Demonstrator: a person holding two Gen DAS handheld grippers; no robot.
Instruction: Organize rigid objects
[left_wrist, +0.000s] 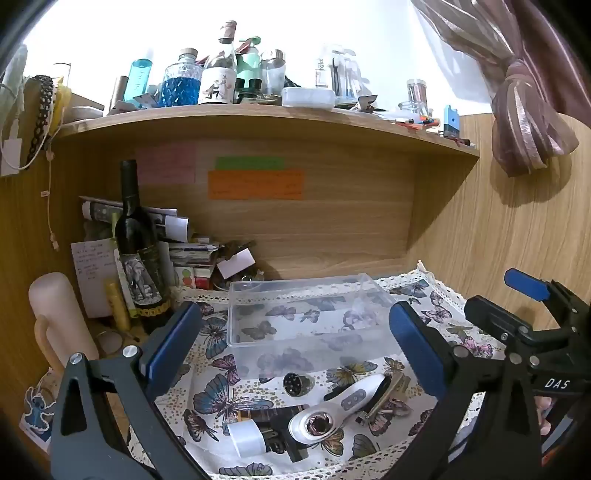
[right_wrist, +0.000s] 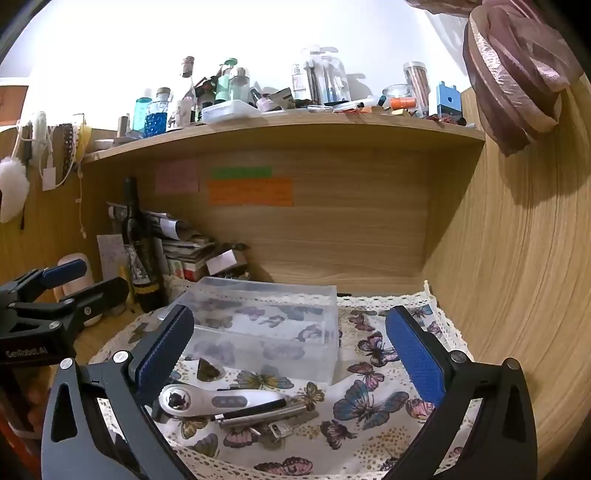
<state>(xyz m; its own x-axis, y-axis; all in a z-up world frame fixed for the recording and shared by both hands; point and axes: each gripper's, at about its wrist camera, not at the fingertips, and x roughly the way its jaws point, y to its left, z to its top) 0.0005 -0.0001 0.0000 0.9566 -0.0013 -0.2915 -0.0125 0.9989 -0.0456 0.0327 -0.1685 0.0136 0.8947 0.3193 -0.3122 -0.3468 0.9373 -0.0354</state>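
Nothing had gone into the clear box (left_wrist: 306, 314) yet; it sat empty on the butterfly cloth (right_wrist: 369, 398). My left gripper (left_wrist: 295, 347) and right gripper (right_wrist: 291, 354) hovered released, while the white massager (left_wrist: 332, 410), clip (left_wrist: 384, 398) and round plug (left_wrist: 295, 384) lay before it, unsorted.

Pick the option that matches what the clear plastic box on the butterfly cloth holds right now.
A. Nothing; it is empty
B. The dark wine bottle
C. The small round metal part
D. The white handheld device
A: the clear plastic box shows only the butterfly cloth through its floor, while the white handheld device and the small round metal part lie on the cloth in front of it.
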